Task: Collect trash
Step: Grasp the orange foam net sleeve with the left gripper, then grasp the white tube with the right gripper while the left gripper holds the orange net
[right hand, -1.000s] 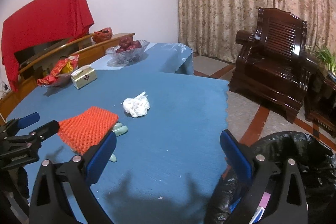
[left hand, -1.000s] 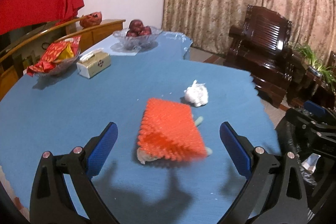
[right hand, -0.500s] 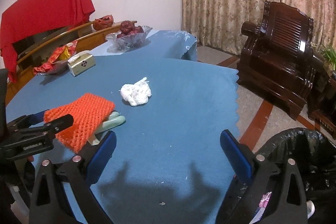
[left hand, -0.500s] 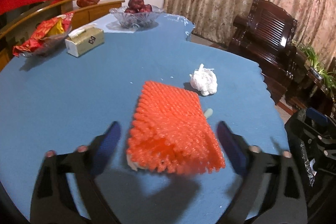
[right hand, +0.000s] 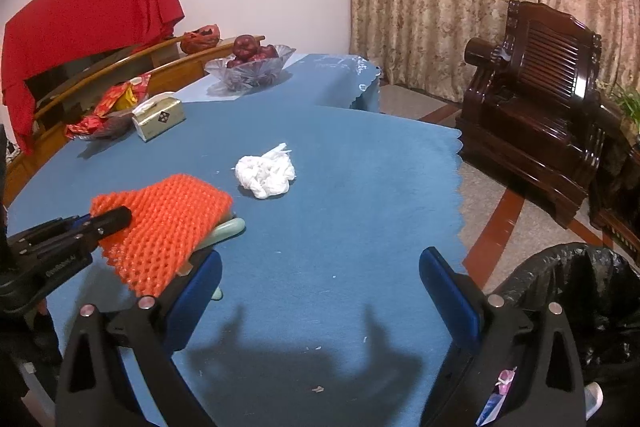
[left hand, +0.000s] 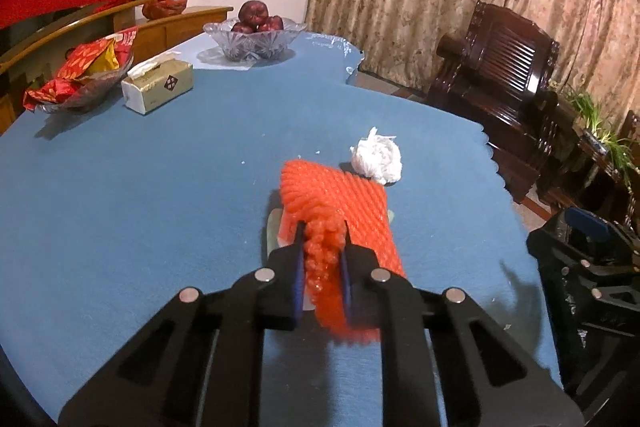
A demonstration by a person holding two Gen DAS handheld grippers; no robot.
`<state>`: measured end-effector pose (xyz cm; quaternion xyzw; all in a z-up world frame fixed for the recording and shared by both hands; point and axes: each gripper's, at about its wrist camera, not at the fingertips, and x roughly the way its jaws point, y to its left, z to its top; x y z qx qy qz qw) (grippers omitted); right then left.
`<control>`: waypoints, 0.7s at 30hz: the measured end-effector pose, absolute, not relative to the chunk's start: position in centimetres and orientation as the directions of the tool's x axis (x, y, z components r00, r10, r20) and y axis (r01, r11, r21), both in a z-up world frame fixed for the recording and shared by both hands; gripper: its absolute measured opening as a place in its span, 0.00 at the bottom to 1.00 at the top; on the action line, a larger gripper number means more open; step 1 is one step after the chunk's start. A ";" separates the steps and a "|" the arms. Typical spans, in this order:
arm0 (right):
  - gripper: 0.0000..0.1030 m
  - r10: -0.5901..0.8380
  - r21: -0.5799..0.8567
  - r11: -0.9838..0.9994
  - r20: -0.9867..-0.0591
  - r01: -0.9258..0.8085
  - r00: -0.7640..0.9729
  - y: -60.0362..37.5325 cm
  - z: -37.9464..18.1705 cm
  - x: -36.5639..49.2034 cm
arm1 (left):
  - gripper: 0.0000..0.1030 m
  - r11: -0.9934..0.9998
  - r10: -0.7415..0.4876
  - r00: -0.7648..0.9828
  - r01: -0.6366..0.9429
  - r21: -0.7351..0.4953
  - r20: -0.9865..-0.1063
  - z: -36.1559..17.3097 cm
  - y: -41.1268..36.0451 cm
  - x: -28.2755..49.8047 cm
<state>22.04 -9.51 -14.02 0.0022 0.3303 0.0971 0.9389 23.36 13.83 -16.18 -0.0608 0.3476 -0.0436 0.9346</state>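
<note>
Nearest the table's front edge, the left gripper (left hand: 322, 255) is closing its jaws on the near edge of an orange foam net (left hand: 340, 203), which bunches up between the blue pads. The net lies on the blue tablecloth (left hand: 140, 195), partly covering a pale green object (right hand: 228, 229) that pokes out from under it. Toward the table's right front edge, the right gripper (right hand: 320, 279) hovers with its jaws wide apart and nothing between them. Beside the table's right edge, on the floor, stands a bin lined with a black trash bag (right hand: 580, 291). Just beyond the net, near the middle of the table, sits a crumpled white tissue (right hand: 266, 173), close to the net but apart from it. Along the table's far left edge are a tissue box (left hand: 158, 89) and a dish of red wrappers (left hand: 86, 77). At the far end stands a glass bowl of dark red fruit (left hand: 256, 35).
</note>
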 end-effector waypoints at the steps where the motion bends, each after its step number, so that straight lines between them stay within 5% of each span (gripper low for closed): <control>1: 0.94 0.185 0.069 0.981 -0.618 -0.182 0.764 -9.4 -14.0 21.9 | 0.12 0.988 -0.125 0.759 0.040 -0.147 -0.639 -16.0 13.8 23.2; 21: 0.94 0.265 0.093 0.961 -0.589 -0.262 0.764 -4.7 -12.4 21.4 | 0.12 0.986 -0.018 0.834 -0.077 -0.148 -0.551 -11.4 20.2 18.5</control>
